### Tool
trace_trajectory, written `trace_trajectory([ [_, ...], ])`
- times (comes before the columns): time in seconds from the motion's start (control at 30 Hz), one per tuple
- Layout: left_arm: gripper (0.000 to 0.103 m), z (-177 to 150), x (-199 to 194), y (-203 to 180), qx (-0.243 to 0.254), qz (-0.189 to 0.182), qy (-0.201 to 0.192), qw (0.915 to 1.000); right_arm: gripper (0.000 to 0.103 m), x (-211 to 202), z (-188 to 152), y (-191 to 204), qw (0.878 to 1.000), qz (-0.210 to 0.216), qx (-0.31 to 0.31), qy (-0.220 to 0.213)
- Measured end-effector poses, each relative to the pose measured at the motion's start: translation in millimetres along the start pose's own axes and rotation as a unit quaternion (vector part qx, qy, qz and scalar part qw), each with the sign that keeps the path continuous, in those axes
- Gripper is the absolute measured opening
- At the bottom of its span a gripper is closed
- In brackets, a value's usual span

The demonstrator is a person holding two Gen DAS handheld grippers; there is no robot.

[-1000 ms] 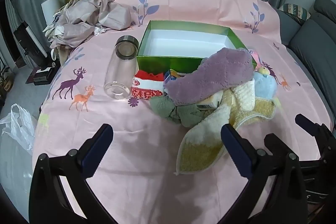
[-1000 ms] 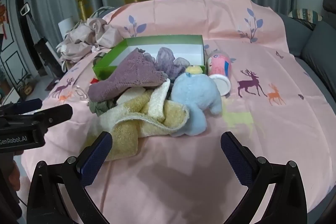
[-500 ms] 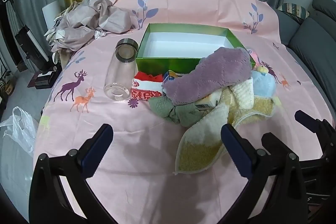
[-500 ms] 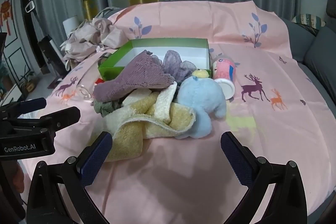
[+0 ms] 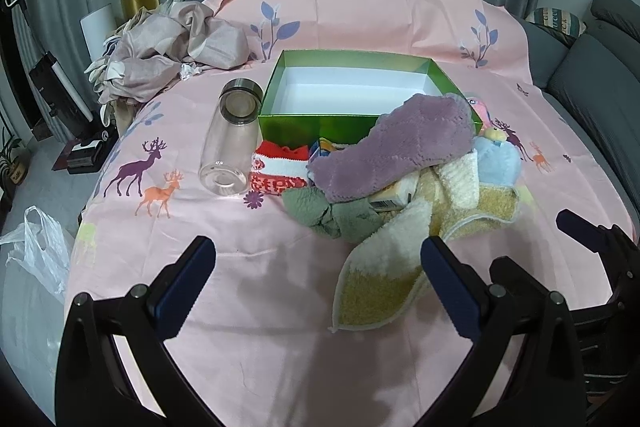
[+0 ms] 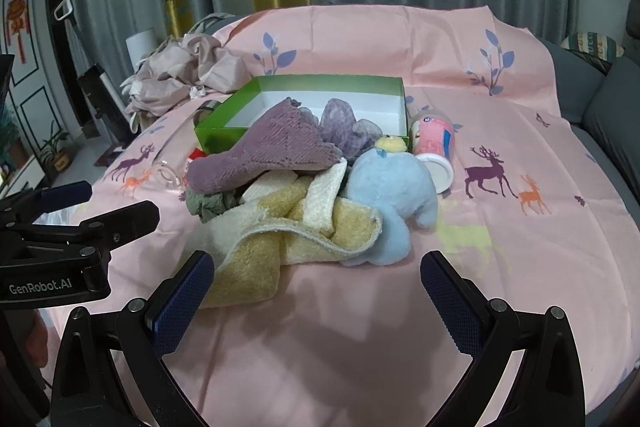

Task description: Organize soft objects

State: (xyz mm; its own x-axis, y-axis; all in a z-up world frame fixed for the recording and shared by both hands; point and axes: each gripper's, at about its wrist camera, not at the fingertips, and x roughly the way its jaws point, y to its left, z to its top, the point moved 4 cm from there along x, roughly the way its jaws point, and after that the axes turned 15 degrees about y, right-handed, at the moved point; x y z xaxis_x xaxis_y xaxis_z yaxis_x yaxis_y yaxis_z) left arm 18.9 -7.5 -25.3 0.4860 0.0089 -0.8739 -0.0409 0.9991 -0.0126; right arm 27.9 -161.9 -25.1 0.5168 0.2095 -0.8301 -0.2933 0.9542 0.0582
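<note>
A pile of soft things lies on the pink tablecloth in front of an open green box (image 5: 352, 67) (image 6: 320, 85). It holds a purple towel (image 5: 400, 147) (image 6: 272, 151), a yellow-and-cream towel (image 5: 384, 267) (image 6: 280, 235), a green cloth (image 5: 336, 215), a red-and-white sock (image 5: 280, 167) and a blue plush toy (image 5: 498, 163) (image 6: 392, 195). My left gripper (image 5: 318, 283) is open and empty, short of the pile. My right gripper (image 6: 316, 291) is open and empty, just before the yellow towel.
A clear glass jar (image 5: 232, 143) lies left of the box. A pink cup (image 6: 434, 143) lies on its side right of the box. Crumpled beige fabric (image 5: 168, 59) sits at the back left. A grey sofa (image 5: 600, 67) stands to the right. A plastic bag (image 5: 36, 255) lies on the floor.
Both grippers have drawn back and risen slightly, so the pile and box look a little farther away. Both stay open. Nothing on the table has moved.
</note>
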Motion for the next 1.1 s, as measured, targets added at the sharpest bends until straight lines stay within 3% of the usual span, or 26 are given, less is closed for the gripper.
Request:
trace_trajectory([
  [1.1,0.102,-3.9,14.7,2.6,-0.007,-0.02,0.02,0.9996,0.103,9.6,-4.7,3.7,1.0,0.006,0.0,0.007],
])
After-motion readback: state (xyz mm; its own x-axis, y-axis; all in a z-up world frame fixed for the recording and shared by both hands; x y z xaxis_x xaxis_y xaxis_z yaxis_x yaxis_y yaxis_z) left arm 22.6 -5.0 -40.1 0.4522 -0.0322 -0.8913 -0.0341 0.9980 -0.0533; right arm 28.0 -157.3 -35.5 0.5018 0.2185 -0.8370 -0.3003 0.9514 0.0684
